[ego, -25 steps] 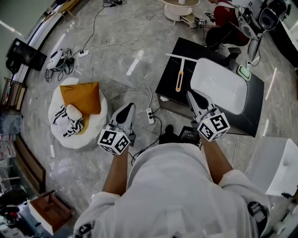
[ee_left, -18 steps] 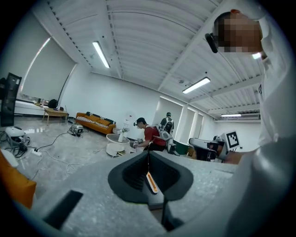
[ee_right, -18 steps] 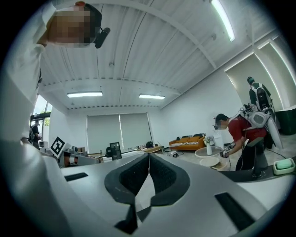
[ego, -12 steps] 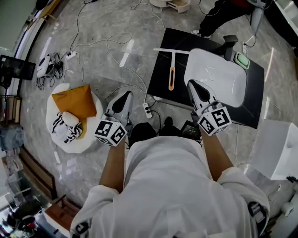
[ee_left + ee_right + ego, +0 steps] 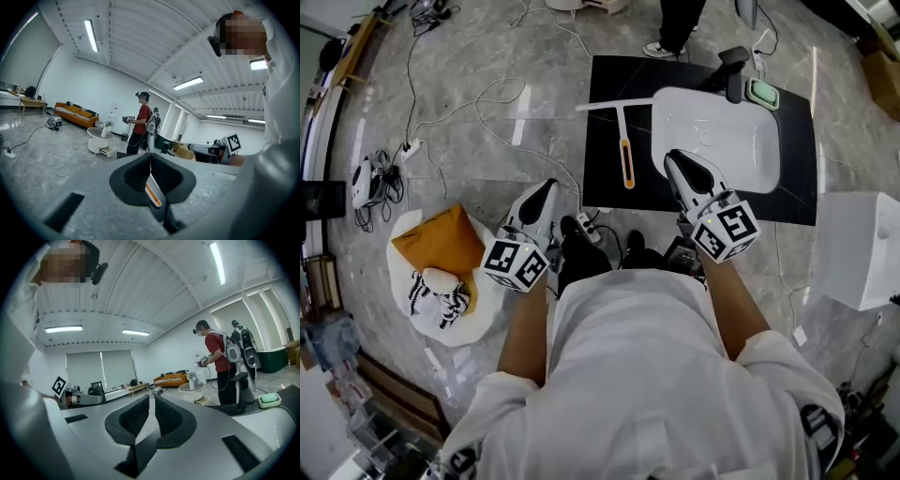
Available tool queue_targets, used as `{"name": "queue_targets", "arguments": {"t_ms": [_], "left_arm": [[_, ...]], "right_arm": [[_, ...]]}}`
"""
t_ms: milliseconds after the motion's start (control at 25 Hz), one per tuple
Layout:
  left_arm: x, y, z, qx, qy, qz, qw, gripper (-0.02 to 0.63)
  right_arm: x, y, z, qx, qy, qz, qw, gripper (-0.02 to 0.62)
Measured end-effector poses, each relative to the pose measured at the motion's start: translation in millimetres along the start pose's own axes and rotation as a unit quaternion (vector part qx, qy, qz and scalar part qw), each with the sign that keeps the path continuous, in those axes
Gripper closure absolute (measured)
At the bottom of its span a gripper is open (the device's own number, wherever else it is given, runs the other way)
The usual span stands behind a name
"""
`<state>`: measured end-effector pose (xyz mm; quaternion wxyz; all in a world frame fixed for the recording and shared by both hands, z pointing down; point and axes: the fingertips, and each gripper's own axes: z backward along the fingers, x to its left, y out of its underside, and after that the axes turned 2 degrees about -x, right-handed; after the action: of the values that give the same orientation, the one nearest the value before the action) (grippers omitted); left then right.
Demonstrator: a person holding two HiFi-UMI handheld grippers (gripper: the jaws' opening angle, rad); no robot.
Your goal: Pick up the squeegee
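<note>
Lying left of right tongs [image 5: 672,156]: squeegee [image 5: 624,150]

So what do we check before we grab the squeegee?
1. Squeegee in sight: ok. It lies flat on the black table, left of the sink.
2. Nothing on top of the squeegee: ok. Its handle is bare.
3. Left gripper ready to grab: not ok. Its jaws are together, with nothing in them.
4. Right gripper ready to grab: not ok. Its jaws are together too, and empty.
5. A gripper at the squeegee: not ok. The right one is over the sink's near edge and the left one is over the floor, both apart from the handle.
</note>
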<state>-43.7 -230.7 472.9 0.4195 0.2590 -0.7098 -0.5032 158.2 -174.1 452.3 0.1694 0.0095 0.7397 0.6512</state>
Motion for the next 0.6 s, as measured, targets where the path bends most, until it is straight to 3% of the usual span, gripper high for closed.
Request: {"name": "queue_targets", "arguments": {"t_ms": [400, 600], "left_arm": [[40, 1, -47, 0.022, 0.1, 0.023, 0.9945, 0.589], [73, 14, -64, 0.039, 0.119, 0.048, 0.9909, 0.589]], "right_arm": [[-5, 30, -52, 0.078, 0.063, -0.023, 0.995, 0.568], [-5, 46, -97, 0.123, 0.078, -0.029, 0.989, 0.524]]}}
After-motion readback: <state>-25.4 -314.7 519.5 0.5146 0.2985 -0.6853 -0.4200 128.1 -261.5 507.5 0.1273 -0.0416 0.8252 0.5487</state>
